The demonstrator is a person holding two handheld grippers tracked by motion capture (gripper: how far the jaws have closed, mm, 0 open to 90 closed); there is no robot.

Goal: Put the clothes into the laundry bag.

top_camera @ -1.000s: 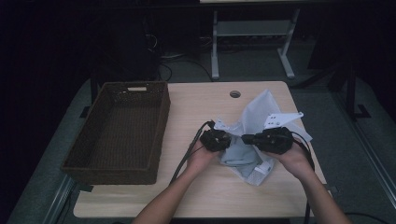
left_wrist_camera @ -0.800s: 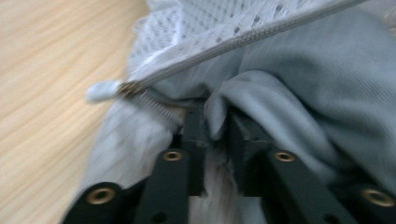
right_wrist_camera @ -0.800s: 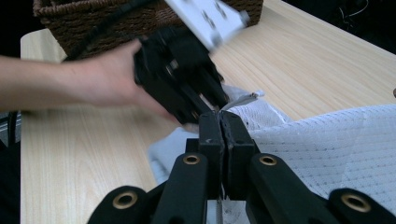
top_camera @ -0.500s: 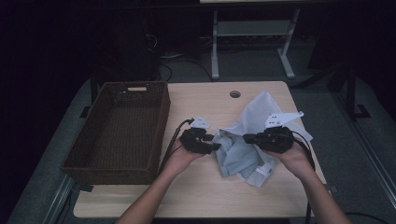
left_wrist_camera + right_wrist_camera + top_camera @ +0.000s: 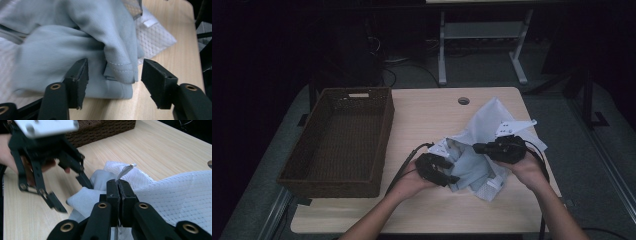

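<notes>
Grey garment (image 5: pixel 472 165) lies crumpled on the table (image 5: pixel 432 120), right of centre, well clear of the wicker basket (image 5: pixel 342 140) at 9 o'clock. Right tool (image 5: pixel 479 148) is clamped on a thin edge of the cloth, jaws fully together, hand level and pointing toward 9. Left tool (image 5: pixel 452 179) has just been opening; a hemmed fold sits between its jaws, untouched. That fold lies at 2 o'clock from the left tool, the nearer one; forearm angled in from 7.
</notes>
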